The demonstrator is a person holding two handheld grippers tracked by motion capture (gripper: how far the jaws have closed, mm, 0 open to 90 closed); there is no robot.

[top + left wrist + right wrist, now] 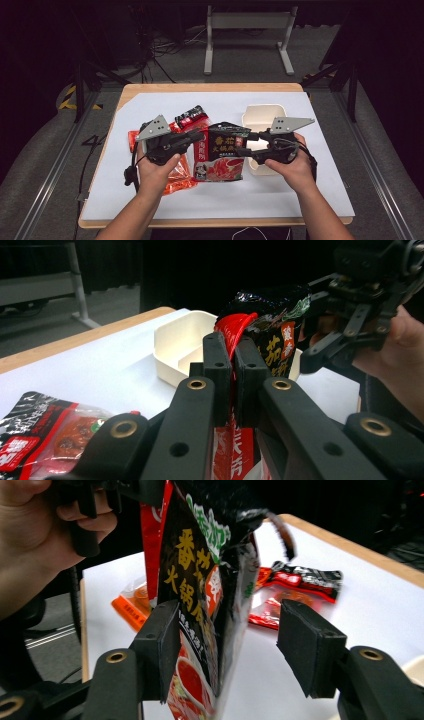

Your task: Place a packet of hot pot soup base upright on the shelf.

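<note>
L fingers (232, 371): pinched tight on the top edge of the black sauce pouch (223, 152), red seam squeezed between the pads. R fingers (239, 650): standing wide, pouch edge hanging in the gap, touching the one pad but not clamped, other pad well clear. So the pouch's weight is on my L side alone.

Pouch location: held up off the table (300, 195), hanging roughly upright between my two hands, in front of the white tray (260, 116).

Handling, my est.: glossy film, prob. slippery; body soft and floppy, filled w/ paste, so bottom-heavy and will swing. It bends around the grip rather than staying flat. Not fragile, but a hard squeeze on the belly could stress a seam. Best hold = flat sealed strip at top or side seam; stiffest part, nothing inside to shift. For R: go for the side edge, high up, near L's grip.

Around: orange packet (177, 177) under my L hand, red-black packet (307, 580) flat on the table behind.
</note>
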